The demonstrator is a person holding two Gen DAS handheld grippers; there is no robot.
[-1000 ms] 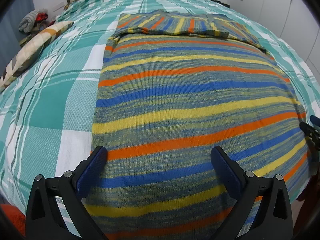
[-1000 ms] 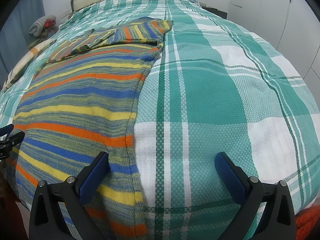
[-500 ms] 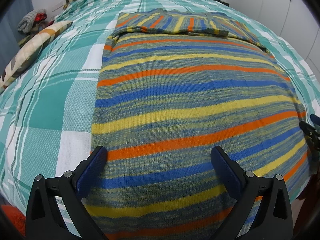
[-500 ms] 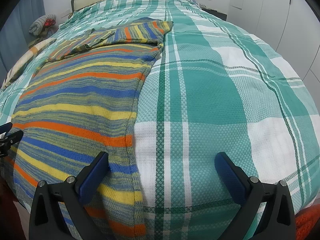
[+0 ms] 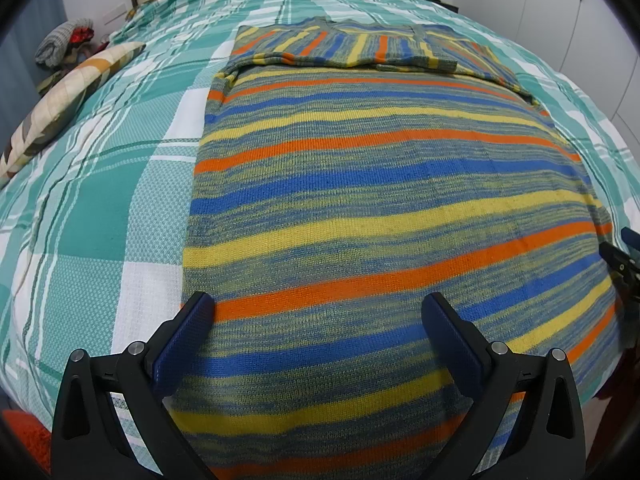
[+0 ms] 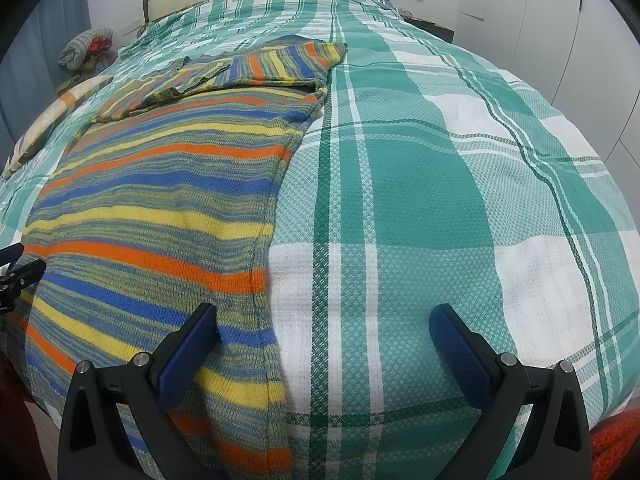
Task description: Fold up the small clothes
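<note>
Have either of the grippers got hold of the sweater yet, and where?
No. Both the left gripper and right gripper are open over the striped sweater's near hem, holding nothing.

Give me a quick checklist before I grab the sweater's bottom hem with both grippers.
1. Left gripper open, nothing held: ok.
2. Right gripper open, nothing held: ok.
3. Striped sweater lying flat on the bedspread: ok.
4. Sleeves folded in across the top: ok.
5. Left gripper over the hem: ok.
6. Right gripper centred on the hem corner: not ok, only its left finger is over the knit.
</note>
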